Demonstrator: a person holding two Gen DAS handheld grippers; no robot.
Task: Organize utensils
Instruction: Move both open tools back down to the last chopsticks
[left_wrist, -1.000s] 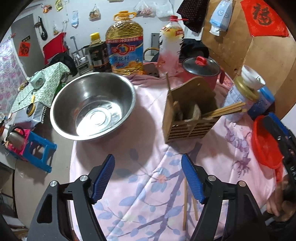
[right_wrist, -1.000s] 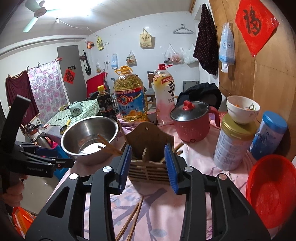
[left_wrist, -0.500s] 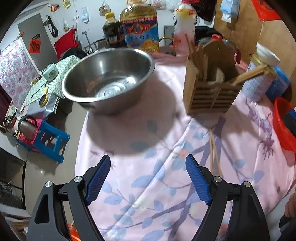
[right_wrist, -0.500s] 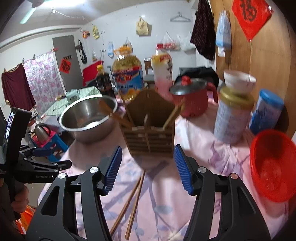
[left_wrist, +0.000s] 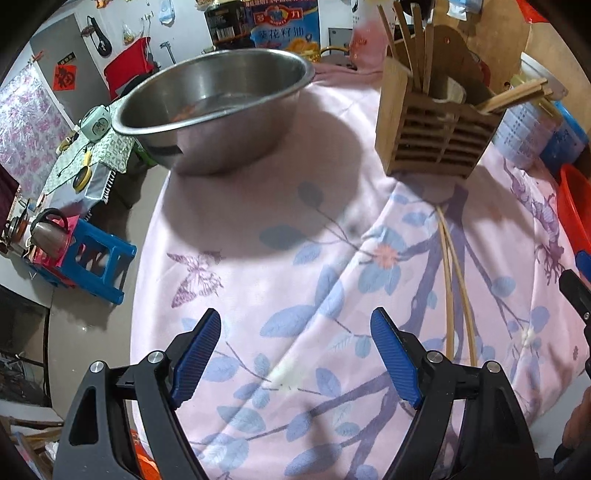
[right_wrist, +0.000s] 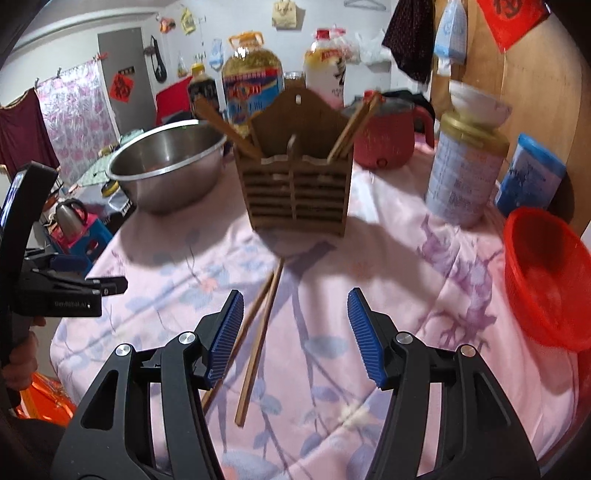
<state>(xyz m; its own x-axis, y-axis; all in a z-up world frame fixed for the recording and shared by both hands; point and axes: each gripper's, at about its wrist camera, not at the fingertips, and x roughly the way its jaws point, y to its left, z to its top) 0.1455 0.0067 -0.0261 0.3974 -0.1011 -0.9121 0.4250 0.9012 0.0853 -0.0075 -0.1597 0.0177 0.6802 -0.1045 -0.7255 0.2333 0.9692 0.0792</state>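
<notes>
Near the wooden utensil holder (left_wrist: 434, 142), in the left wrist view, two loose chopsticks (left_wrist: 456, 291) lie on the floral tablecloth (left_wrist: 295, 258), running from the holder's foot toward the camera. The left gripper (left_wrist: 295, 354) hovers well to their left, jaws spread wide and empty. The sticks look light, stiff and thin, likely to roll or slip on smooth cloth; a pinch near mid-length seems safest. Their near ends vanish behind the gripper's black frame.

Below the holder (right_wrist: 295, 188) in the right wrist view, the same chopsticks (right_wrist: 258, 332) angle down past the left fingertip (right_wrist: 225, 336) of the right gripper (right_wrist: 295, 334), which is also spread and holds nothing. One stick's lower end is hidden behind that finger. The holder's compartments are too shadowed to count their contents.
</notes>
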